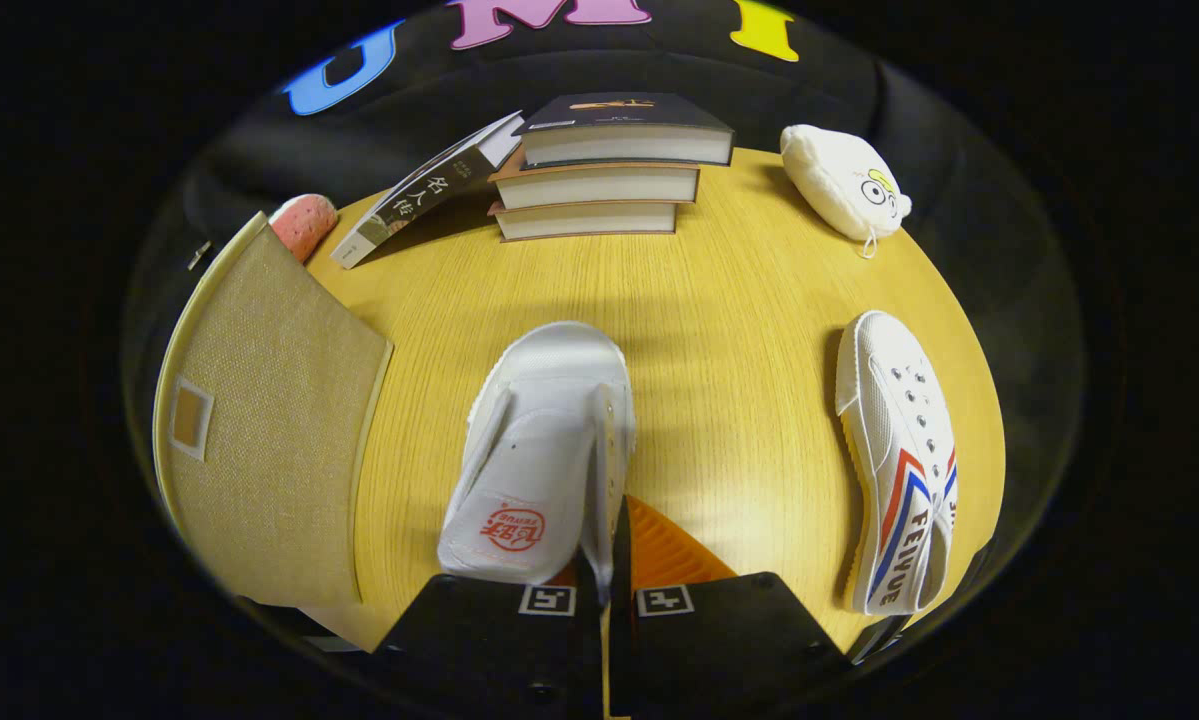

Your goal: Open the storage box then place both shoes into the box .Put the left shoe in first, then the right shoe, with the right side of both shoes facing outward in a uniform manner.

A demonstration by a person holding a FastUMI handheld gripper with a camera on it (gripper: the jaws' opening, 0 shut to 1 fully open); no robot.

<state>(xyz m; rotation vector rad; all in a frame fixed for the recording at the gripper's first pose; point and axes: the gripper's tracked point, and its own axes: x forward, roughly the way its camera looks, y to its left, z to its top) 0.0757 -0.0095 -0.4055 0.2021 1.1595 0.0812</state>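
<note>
One shoe hangs pinched by its thin side wall in the closed tongs; it looks light and floppy, so grip the edge firmly.

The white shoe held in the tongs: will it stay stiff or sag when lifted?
The white shoe looks like thin canvas, so its upper probably sags. The tongs pinch only its side wall, so it may swing. It seems light.
</note>
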